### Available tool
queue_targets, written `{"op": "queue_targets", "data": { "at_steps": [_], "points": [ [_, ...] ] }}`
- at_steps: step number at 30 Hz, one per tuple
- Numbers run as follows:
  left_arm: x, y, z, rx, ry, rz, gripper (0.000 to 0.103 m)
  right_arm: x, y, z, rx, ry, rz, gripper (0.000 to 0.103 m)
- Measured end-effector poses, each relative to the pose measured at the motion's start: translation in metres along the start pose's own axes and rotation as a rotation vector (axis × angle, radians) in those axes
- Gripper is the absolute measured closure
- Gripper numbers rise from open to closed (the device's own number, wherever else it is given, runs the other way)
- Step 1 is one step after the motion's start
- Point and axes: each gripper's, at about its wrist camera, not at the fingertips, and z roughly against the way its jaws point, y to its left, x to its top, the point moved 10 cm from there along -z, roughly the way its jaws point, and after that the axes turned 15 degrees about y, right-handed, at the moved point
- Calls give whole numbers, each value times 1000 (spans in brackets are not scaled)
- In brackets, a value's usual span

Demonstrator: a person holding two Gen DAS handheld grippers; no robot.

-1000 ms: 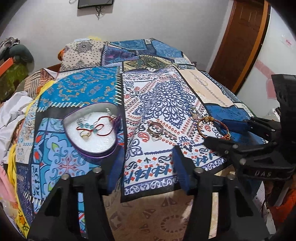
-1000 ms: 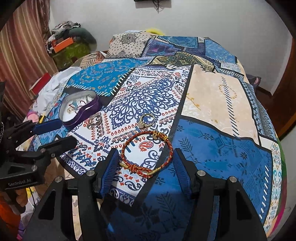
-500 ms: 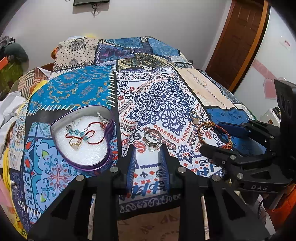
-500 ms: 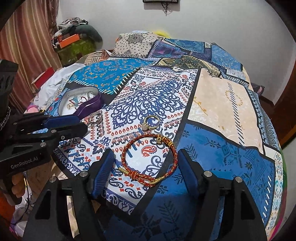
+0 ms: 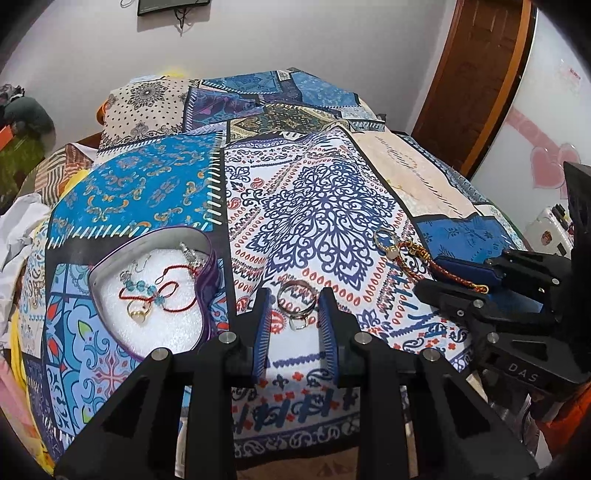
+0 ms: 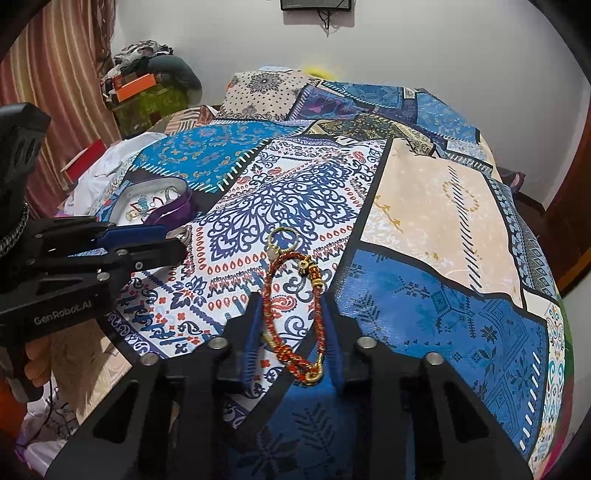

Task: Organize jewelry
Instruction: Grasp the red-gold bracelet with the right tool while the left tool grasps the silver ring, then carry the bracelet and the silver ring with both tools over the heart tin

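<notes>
Left gripper [image 5: 293,308] narrowed around rings [image 5: 296,303] on bed [image 5: 332,199], right gripper [image 6: 291,314] squeezing red bracelet [image 6: 295,314], tin [image 5: 147,295] alongside

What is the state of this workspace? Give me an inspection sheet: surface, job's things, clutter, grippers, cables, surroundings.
Surface: patchwork bedspread, patterned, lying smooth.
Job's things: heart-shaped tin holding a red cord, turquoise beads and a gold ring; silver rings on the spread; red-gold bracelet; gold hoop touching its far end.
Clutter: white cloth at the bed's edge; clothes pile beyond.
Grippers: left gripper, jaws close around the silver rings, contact unclear; right gripper, jaws pressing the bracelet into an oval.
Cables: one cable hanging from the wall screen.
Surroundings: wooden door, striped curtain, white wall.
</notes>
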Motion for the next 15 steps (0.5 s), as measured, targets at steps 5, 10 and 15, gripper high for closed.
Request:
{"op": "queue_targets", "data": {
  "at_steps": [5,10,15],
  "points": [
    [3,-2,-2,5,-5,-8,77,0,-3,1,10,-2,-8,93],
    [5,-6,1,9,-15,-23,82,0,-4,4,26,-10,-25,94],
    [8,-9,11,5,-41,-26,82,-1,-7,8,37,-17,-44,94]
  ]
}}
